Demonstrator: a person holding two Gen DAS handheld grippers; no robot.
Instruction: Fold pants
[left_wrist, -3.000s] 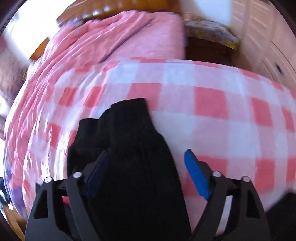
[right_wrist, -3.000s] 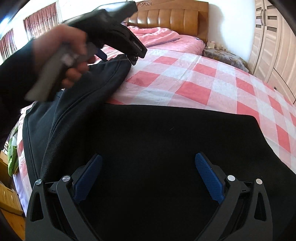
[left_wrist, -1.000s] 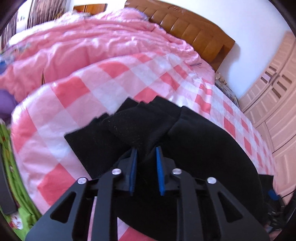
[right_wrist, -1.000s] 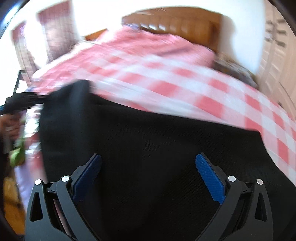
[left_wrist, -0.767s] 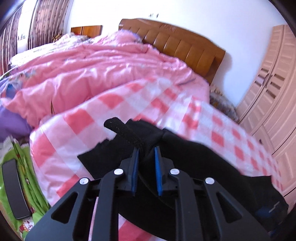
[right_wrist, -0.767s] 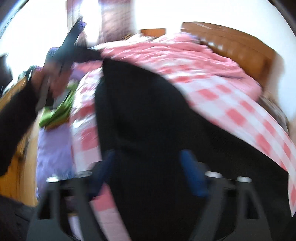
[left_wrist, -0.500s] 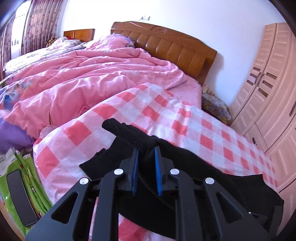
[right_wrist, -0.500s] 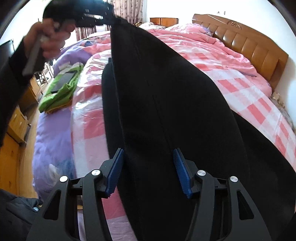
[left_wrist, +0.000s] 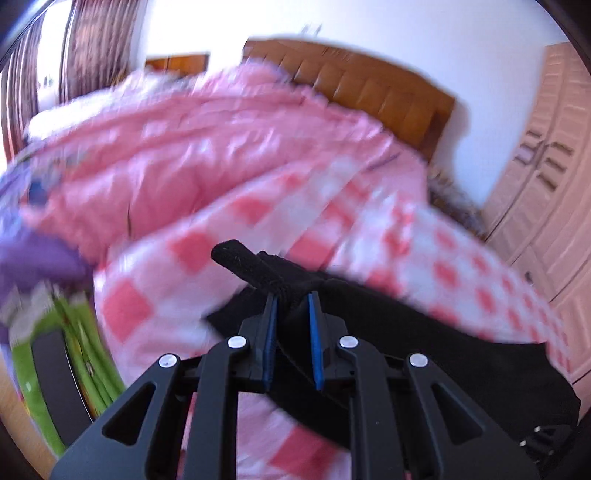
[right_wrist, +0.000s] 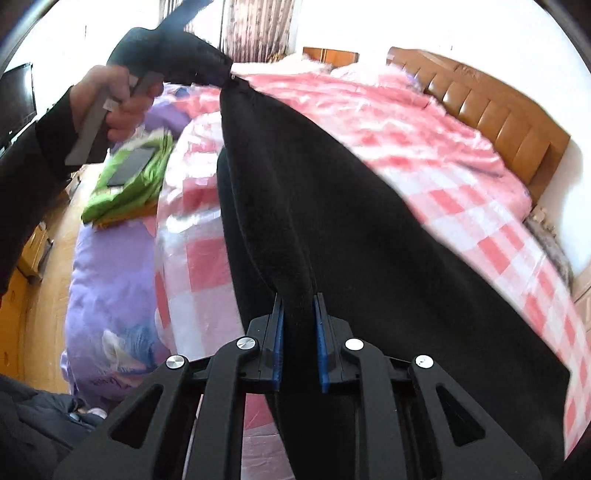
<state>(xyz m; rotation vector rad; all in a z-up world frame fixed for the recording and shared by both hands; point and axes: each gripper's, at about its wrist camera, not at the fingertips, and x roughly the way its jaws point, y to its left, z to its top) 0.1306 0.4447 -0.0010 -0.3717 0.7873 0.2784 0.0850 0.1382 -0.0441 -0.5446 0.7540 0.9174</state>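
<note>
Black pants (right_wrist: 351, 221) lie stretched across the pink checked bed sheet (right_wrist: 480, 206). My right gripper (right_wrist: 298, 299) has its jaws closing, and the blue pads press a ridge of the black cloth between them. My left gripper (left_wrist: 291, 295) is shut on a bunched end of the pants (left_wrist: 424, 332), with a cuff sticking out past its tips. In the right wrist view the left gripper (right_wrist: 173, 55) sits in a person's hand (right_wrist: 110, 99) at the upper left. It holds that end of the pants up off the bed, so the cloth hangs taut between both grippers.
A crumpled pink duvet (left_wrist: 184, 147) and a wooden headboard (left_wrist: 369, 92) fill the far side of the bed. Wardrobe doors (left_wrist: 546, 184) stand on the right. Purple bedding (right_wrist: 110, 277) and a green bag (right_wrist: 129, 173) lie off the bed's left edge.
My right gripper swung over to the pants' edge and its wide jaws came together on a fold of cloth. The left gripper rose with its end of the pants.
</note>
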